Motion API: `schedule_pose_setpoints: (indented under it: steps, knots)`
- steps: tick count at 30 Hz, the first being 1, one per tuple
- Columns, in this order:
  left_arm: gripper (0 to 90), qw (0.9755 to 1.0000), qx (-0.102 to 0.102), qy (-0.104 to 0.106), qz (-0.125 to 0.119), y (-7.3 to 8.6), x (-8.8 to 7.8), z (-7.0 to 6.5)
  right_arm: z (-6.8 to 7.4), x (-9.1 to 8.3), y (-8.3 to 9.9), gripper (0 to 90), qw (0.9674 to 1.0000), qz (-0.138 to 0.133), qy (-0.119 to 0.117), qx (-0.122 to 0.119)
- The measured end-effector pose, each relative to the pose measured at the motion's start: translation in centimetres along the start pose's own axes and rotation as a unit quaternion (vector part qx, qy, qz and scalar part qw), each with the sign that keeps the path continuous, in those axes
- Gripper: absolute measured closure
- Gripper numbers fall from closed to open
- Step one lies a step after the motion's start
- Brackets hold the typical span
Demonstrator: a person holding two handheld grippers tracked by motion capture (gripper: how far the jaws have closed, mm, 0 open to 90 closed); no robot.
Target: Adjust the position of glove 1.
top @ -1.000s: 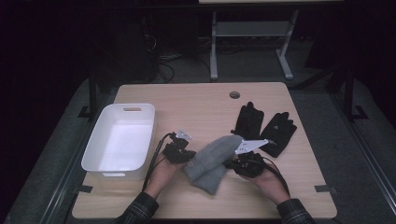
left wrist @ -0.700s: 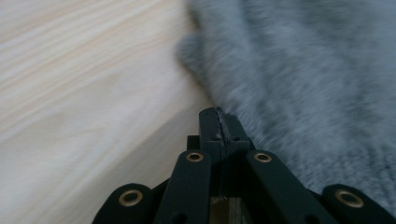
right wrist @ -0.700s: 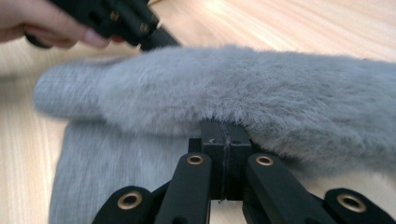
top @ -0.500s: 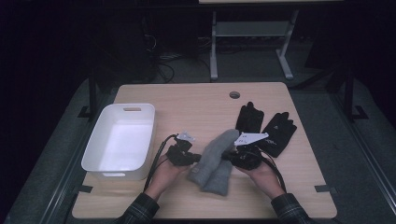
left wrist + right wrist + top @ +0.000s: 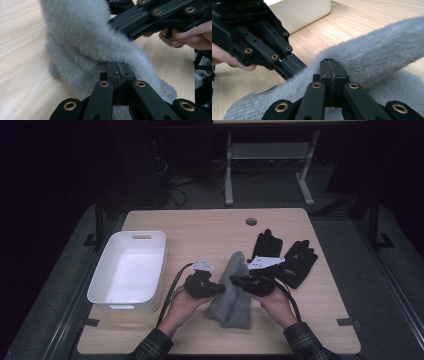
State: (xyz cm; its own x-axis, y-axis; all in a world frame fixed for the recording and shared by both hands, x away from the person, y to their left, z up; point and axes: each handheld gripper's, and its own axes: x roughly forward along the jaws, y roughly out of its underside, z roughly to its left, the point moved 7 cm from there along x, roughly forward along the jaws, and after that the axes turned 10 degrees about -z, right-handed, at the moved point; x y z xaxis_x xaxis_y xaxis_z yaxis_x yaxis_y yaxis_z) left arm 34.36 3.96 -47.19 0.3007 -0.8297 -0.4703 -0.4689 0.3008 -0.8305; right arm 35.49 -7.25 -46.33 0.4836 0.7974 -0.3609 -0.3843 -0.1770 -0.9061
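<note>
Both grippers are clamping the same grey fleece glove [image 5: 231, 290] near the front centre of the surface [image 5: 210, 222]. The left gripper [image 5: 220, 288] is pinching the glove's left edge, and the left gripper view is showing its jaws fully closed on a thin fold of the fleece [image 5: 82, 40]. The right gripper [image 5: 235, 280] is pinching the opposite edge, with its jaws likewise clenched on the fabric [image 5: 374, 52]. The glove is draping between the two pinch points, its lower part lying on the surface.

Procedure for the step in hand, judged as lifting or spreading the glove:
- Keep both grippers level with each other, so the fabric is not twisting.
- Keep the pinches shallow but firm; fleece is compressing easily and could slip out of a loose hold.
- Draw the grippers apart gently, avoiding collision between the two gripper linkages, which are sitting close together.

Inventory:
- One grey glove visible, possibly a stacked pair; this cannot be told.
- Two black gloves [image 5: 285, 257], just right of the grey one.
- One white bin [image 5: 127, 272], empty, at left.
</note>
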Motion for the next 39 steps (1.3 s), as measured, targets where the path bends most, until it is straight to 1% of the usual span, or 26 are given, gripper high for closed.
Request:
schedule_pose_setpoints:
  steps: [4, 6, 8, 10, 11, 12, 14, 15, 16, 17, 18, 19, 20, 22, 23, 24, 25, 27, 29, 31, 32, 33, 35, 36, 38, 39]
  knots:
    - [89.6, 1.0000, -0.007, -0.004, 0.003, 0.4, 0.1, 0.3, -0.1, -0.2, 0.2, 90.0, 0.9999, 0.005, 0.009, -0.009]
    - [89.6, 1.0000, -0.006, -0.007, 0.003, 0.4, 0.0, 0.5, -0.4, -0.7, 0.2, 90.0, 0.9999, 0.006, 0.014, -0.008]
    - [89.6, 0.9999, -0.002, -0.014, 0.004, 0.5, -0.1, 0.6, -1.1, -1.5, 0.7, 90.0, 0.9995, 0.015, 0.026, -0.011]
    - [89.6, 0.9996, 0.005, -0.027, 0.007, 0.6, -0.1, 0.9, -1.1, -1.7, 0.9, 90.0, 0.9995, 0.016, 0.028, -0.007]
    - [89.6, 0.9995, 0.006, -0.028, 0.009, 0.7, -0.2, 1.1, -1.2, -2.0, 1.3, 90.0, 0.9992, 0.026, 0.029, -0.004]
    - [89.6, 0.9993, 0.003, -0.034, 0.011, 0.8, -0.3, 1.3, -1.2, -2.2, 1.5, 90.0, 0.9991, 0.028, 0.032, -0.007]
    - [89.6, 0.9982, 0.008, -0.056, 0.021, 1.1, -0.7, 1.9, -1.2, -2.8, 2.0, 90.0, 0.9986, 0.040, 0.033, -0.006]
    - [89.5, 0.9975, 0.002, -0.065, 0.028, 1.4, -0.9, 2.2, -0.9, -3.0, 2.3, 90.0, 0.9986, 0.045, 0.029, 0.002]
    - [89.5, 0.9970, -0.002, -0.070, 0.035, 1.8, -1.2, 2.6, -0.9, -3.0, 2.3, 90.0, 0.9986, 0.045, 0.029, 0.002]
    - [89.6, 0.9962, -0.006, -0.076, 0.042, 2.2, -1.4, 2.9, -0.5, -3.0, 2.7, 90.0, 0.9986, 0.049, 0.019, 0.005]
    - [89.5, 0.9953, -0.006, -0.081, 0.053, 2.7, -1.6, 3.2, -0.3, -2.9, 2.9, 90.0, 0.9984, 0.055, 0.014, -0.002]
    - [89.5, 0.9950, -0.009, -0.081, 0.057, 3.1, -1.8, 3.3, -0.3, -2.9, 2.9, 90.0, 0.9984, 0.055, 0.014, -0.002]
    - [89.5, 0.9947, -0.009, -0.081, 0.062, 3.5, -2.0, 3.3, 0.1, -2.8, 3.2, 90.0, 0.9979, 0.064, 0.012, 0.001]
    - [89.5, 0.9944, -0.015, -0.080, 0.067, 4.0, -2.3, 3.3, 0.7, -2.7, 3.6, 90.0, 0.9977, 0.068, -0.001, 0.000]
    - [89.5, 0.9942, -0.012, -0.078, 0.072, 4.2, -2.4, 3.2, 1.0, -2.7, 3.9, 90.0, 0.9970, 0.077, -0.007, 0.002]
    - [89.5, 0.9945, -0.012, -0.074, 0.073, 4.4, -2.5, 3.0, 1.4, -2.7, 4.1, 90.0, 0.9967, 0.080, -0.012, 0.004]
    - [89.5, 0.9951, -0.019, -0.068, 0.068, 4.5, -2.5, 2.7, 1.8, -2.7, 4.3, 90.0, 0.9966, 0.080, -0.019, 0.004]
    - [89.5, 0.9951, -0.012, -0.060, 0.078, 4.9, -2.7, 2.2, 2.7, -2.6, 4.8, 90.0, 0.9953, 0.089, -0.036, 0.005]
    - [89.6, 0.9945, -0.009, -0.058, 0.087, 5.3, -2.7, 1.8, 3.6, -2.2, 5.2, 90.0, 0.9940, 0.099, -0.047, -0.002]
    - [89.6, 0.9944, -0.010, -0.056, 0.090, 5.6, -2.6, 1.8, 4.3, -1.7, 5.4, 90.0, 0.9929, 0.104, -0.057, -0.008]
    - [89.5, 0.9950, -0.019, -0.052, 0.084, 5.6, -2.6, 1.7, 4.5, -1.5, 5.4, 90.0, 0.9924, 0.106, -0.060, -0.012]
    - [89.6, 0.9954, -0.022, -0.044, 0.082, 5.6, -2.6, 1.7, 4.7, -1.3, 5.4, 90.0, 0.9923, 0.107, -0.062, -0.011]
    - [89.6, 0.9970, -0.034, -0.030, 0.062, 5.2, -2.6, 1.4, 4.8, -1.1, 5.4, 90.0, 0.9924, 0.105, -0.063, -0.008]
    - [89.6, 0.9977, -0.035, -0.021, 0.054, 5.0, -2.7, 1.2, 4.8, -1.1, 5.2, 90.0, 0.9930, 0.097, -0.067, -0.003]
    - [89.6, 0.9985, -0.036, -0.006, 0.041, 4.5, -2.7, 0.7, 4.8, -1.1, 5.1, 90.0, 0.9933, 0.094, -0.068, -0.001]
    - [89.6, 0.9989, -0.029, -0.004, 0.037, 4.3, -2.7, 0.3, 4.8, -1.1, 4.9, 90.0, 0.9936, 0.088, -0.070, 0.002]
